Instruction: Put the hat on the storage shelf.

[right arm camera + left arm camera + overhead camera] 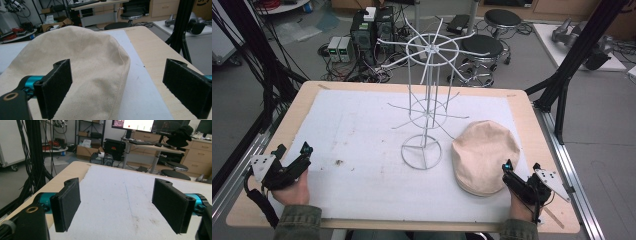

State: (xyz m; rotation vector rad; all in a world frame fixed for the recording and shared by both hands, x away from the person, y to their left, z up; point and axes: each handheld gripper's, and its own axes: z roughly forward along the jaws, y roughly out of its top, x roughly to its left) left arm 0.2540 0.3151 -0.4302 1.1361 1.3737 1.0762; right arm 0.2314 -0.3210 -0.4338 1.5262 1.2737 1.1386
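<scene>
Right claw [117, 90] spread wide at the beige cap's [82, 65] edge — left claw [117, 207] spread, empty.

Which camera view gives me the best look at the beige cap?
The high view: the whole beige cap lies on the white mat beside the wire rack. The right gripper view shows its near side close up, cropped. The left gripper view looks across bare mat.

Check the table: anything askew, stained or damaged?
Nothing damaged. The beige cap lies flat beside the upright white wire rack, not on it. The white mat carries brownish smudges near the left gripper.
</scene>
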